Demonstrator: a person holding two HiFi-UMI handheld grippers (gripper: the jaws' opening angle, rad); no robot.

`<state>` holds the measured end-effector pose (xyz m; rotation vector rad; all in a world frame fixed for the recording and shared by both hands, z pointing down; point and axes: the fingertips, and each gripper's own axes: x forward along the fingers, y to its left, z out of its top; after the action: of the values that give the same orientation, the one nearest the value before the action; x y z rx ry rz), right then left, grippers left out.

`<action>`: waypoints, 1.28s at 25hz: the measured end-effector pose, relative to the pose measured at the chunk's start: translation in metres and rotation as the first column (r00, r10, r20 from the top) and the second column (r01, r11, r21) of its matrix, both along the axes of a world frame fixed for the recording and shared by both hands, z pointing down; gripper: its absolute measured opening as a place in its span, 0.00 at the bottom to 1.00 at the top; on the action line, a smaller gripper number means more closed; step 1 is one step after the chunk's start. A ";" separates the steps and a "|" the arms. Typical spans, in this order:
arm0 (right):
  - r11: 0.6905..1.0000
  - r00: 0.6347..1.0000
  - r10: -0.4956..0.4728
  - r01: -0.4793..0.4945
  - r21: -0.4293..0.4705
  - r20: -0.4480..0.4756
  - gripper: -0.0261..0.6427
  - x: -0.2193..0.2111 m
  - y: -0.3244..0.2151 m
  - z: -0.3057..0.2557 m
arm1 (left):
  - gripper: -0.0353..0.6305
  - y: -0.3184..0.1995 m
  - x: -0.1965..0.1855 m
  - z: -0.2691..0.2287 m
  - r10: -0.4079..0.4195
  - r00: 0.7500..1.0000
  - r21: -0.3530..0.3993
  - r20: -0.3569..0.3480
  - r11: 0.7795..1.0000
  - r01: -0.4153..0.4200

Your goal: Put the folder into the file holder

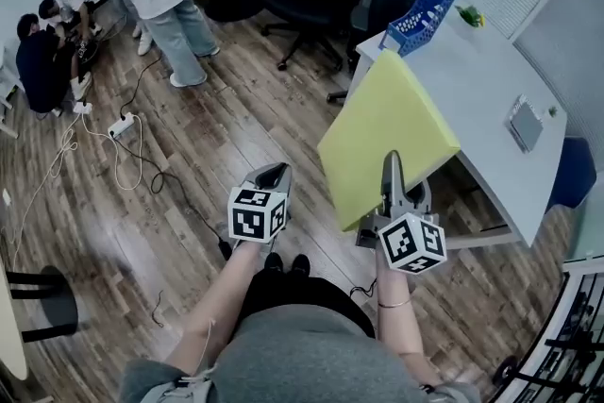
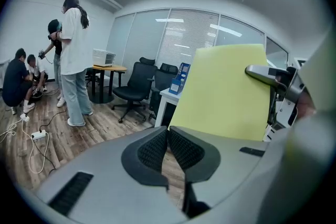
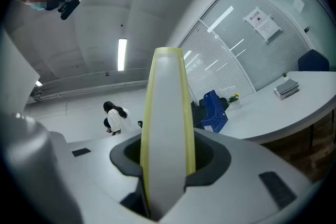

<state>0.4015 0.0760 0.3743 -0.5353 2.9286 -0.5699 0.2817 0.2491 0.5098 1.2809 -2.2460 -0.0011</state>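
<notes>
- Fingers of my right gripper (image 1: 390,170) clamp the folder (image 1: 387,132) by its lower edge, centre frame, so the free edge leads.
- Left gripper (image 1: 272,176) fingers closed, empty, kept clear.
- File holder (image 1: 422,14) sits upper right on the tabletop (image 1: 481,80), well apart from the folder.

My left gripper (image 1: 272,175) and right gripper (image 1: 392,167) in grey shells, black ribbed pads (image 2: 152,150), white cubes (image 1: 257,214) with black square markers, grey top (image 1: 311,363), thin bracelet (image 1: 394,304).

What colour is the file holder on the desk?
Blue. The file holder stands on the white desk, and it shows most clearly in the head view.
</notes>
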 end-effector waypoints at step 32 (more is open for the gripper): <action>0.987 0.985 0.152 -0.155 0.040 0.084 0.29 -0.222 -0.070 -0.044 | 0.10 -0.060 -0.238 0.006 0.090 0.995 0.068 -0.043 0.994 -0.087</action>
<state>0.1798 0.0065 0.3306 -0.7074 2.7861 -0.4913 0.0438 0.1893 0.5157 1.3997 -2.1648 -0.0718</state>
